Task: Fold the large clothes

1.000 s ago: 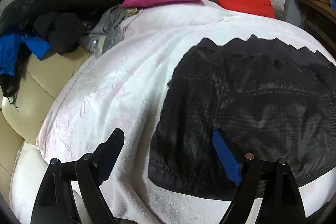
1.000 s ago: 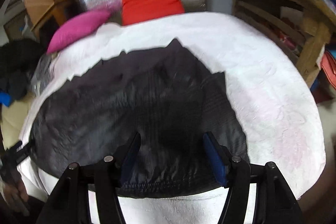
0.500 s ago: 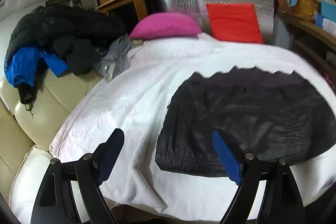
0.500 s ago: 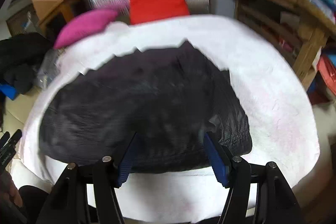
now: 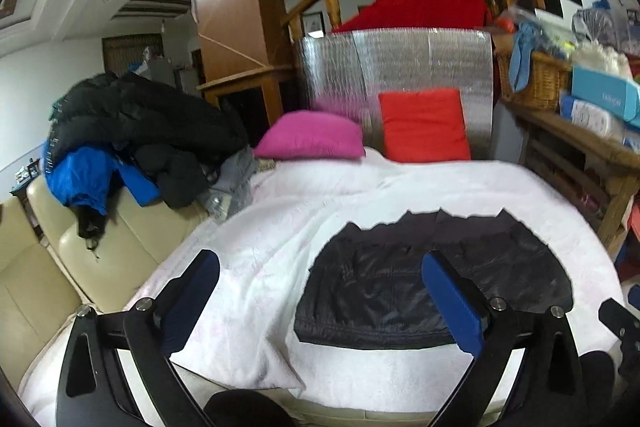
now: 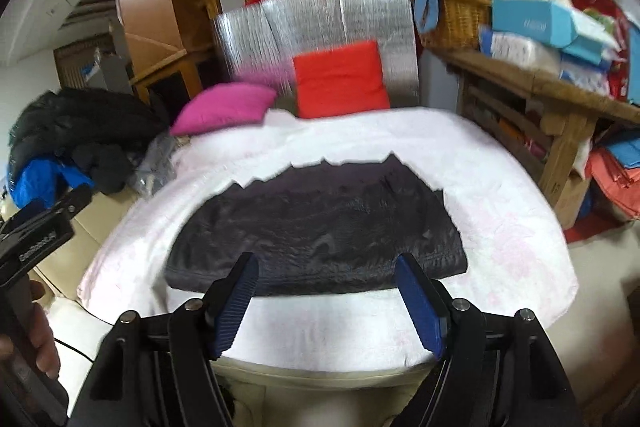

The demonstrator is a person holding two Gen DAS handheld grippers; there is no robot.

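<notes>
Wicker basket [image 5: 534, 83] on wooden shelf [image 6: 560, 87], right of and beyond the white blanket [image 5: 280, 247]; blue cloth draped over its rim, other contents blurred. Boxes stacked beside it.

Black garment [image 6: 320, 227] folded into a flat rectangle, lying on the blanket's near half; surface shiny and creased, far edge jagged, near hem straight.

Pink pillow [image 5: 312, 135] and red cushion [image 5: 424, 125] at blanket's far end, against silver foil panel [image 5: 400, 67]. Heap of dark and blue jackets [image 5: 120, 139] on cream sofa left of blanket.

Left claw [image 5: 320, 303] and right claw [image 6: 326, 303] both released and widening, nothing between pads, above blanket's near edge, clear of garment.
</notes>
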